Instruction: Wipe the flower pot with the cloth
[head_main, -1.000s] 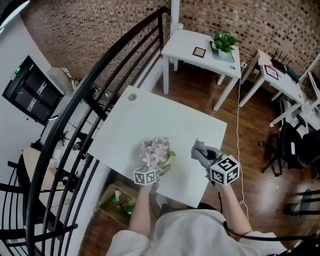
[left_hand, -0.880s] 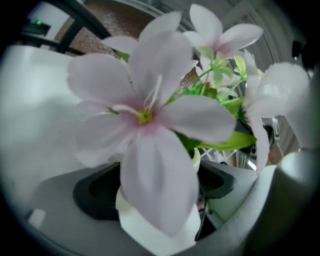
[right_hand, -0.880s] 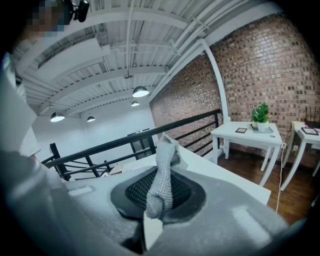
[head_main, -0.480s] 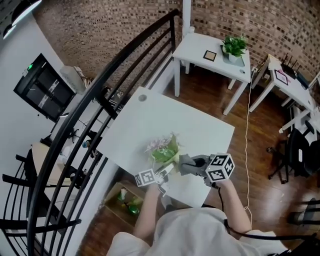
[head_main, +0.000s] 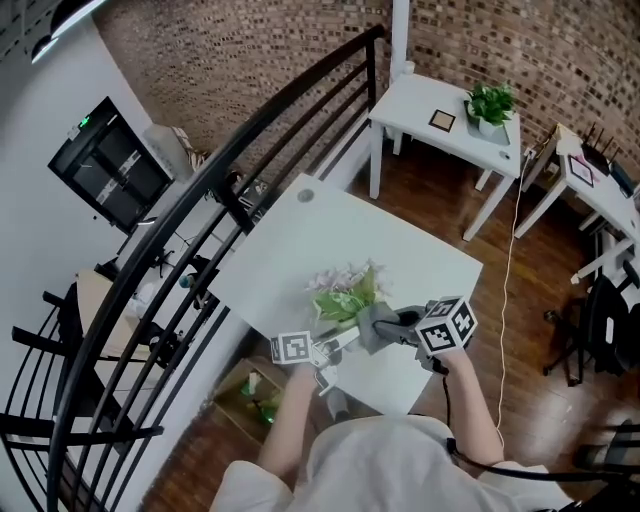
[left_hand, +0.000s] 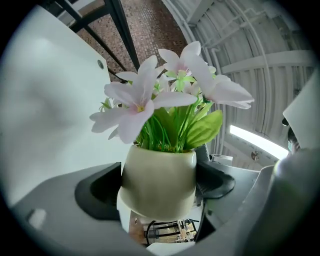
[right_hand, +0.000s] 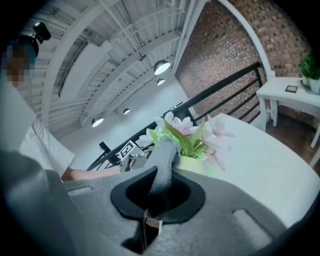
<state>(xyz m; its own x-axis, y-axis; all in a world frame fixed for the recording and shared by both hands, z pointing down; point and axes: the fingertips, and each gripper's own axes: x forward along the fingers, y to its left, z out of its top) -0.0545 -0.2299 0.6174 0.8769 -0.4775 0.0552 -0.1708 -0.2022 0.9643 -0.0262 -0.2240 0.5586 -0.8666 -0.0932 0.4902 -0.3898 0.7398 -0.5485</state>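
A cream flower pot (left_hand: 159, 182) with pink flowers (left_hand: 150, 95) and green leaves sits between the jaws of my left gripper (left_hand: 159, 186), which is shut on it. The jaws have just been closing on the pot. In the head view the flower pot (head_main: 345, 298) hangs tilted over the table's near part, held by the left gripper (head_main: 333, 340). My right gripper (head_main: 398, 326) is shut on a grey cloth (head_main: 377, 324), which lies against the pot's right side. The right gripper view shows the cloth (right_hand: 162, 167) rising from the right gripper (right_hand: 157, 192) toward the pot (right_hand: 192, 162).
The white table (head_main: 400, 250) lies below both grippers. A black railing (head_main: 250, 150) runs along its left side. A second white table (head_main: 440, 100) with a potted plant (head_main: 490, 105) stands farther back. A box (head_main: 250, 395) sits on the floor by the near left corner.
The left gripper has lifted the pot off the table and tilted it. The right gripper has carried the cloth leftward up to the pot.
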